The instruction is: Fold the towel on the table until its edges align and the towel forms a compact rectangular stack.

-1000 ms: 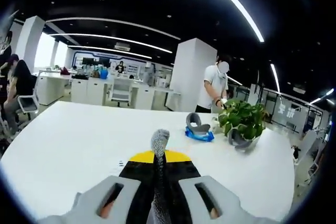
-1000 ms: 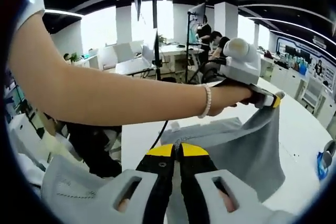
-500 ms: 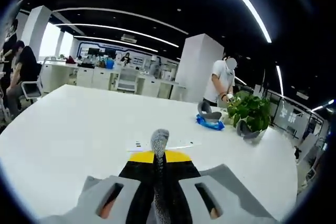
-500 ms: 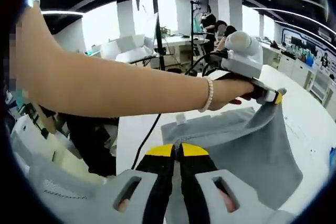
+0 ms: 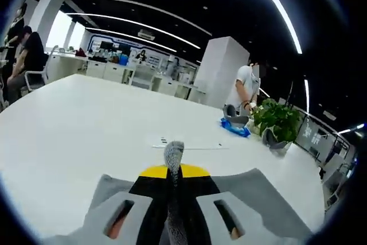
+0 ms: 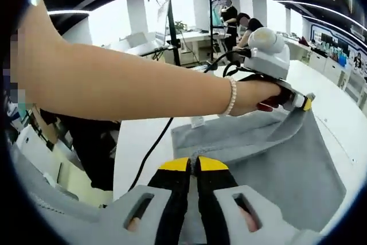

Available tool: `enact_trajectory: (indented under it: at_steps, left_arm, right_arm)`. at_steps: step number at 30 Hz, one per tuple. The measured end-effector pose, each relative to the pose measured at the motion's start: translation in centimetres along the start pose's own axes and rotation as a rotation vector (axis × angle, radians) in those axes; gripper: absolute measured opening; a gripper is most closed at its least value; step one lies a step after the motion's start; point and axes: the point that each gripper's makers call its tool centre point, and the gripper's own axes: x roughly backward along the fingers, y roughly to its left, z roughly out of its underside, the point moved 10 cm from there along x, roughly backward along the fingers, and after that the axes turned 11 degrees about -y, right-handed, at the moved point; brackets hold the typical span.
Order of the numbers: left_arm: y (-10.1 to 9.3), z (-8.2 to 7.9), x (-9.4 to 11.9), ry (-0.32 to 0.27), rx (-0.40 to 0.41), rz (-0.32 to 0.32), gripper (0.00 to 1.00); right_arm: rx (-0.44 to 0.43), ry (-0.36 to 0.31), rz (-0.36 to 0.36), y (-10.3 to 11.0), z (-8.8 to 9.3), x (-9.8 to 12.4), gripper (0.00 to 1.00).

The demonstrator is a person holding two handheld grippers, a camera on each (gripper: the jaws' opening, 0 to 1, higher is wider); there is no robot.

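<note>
Lying spread over the white round table point(image 5: 69, 136): a soft grey rectangular cloth towel point(image 6: 269, 159), partly lifted; sloping up to one raised corner at the far side; showing a small white tag at one edge; bunching into a narrow upright pinch point(image 5: 174, 154) between yellow-tipped jaws; draping flat either side.

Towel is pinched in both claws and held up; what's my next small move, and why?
Probably carry both corners forward and lower them onto the far edge. The left claw and right claw each pinch the grey towel, which slopes down to the white table.
</note>
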Motion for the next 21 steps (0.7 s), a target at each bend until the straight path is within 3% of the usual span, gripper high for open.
enact_trajectory:
  at_steps: [10, 17, 21]
  left_arm:
    - [1.7, 0.7, 1.2, -0.026, 0.028, -0.045, 0.15]
    - [2.3, 0.5, 3.6, -0.029, 0.042, -0.076, 0.15]
    - [1.8, -0.6, 5.4, -0.047, 0.046, -0.081, 0.16]
  right_arm:
    - [0.0, -0.006, -0.028, -0.4, 1.1, -2.1, 0.04]
    - [0.003, -0.012, -0.054, -0.2, 1.6, -3.3, 0.06]
    - [-0.015, -0.023, -0.076, 0.2, 1.6, -3.6, 0.1]
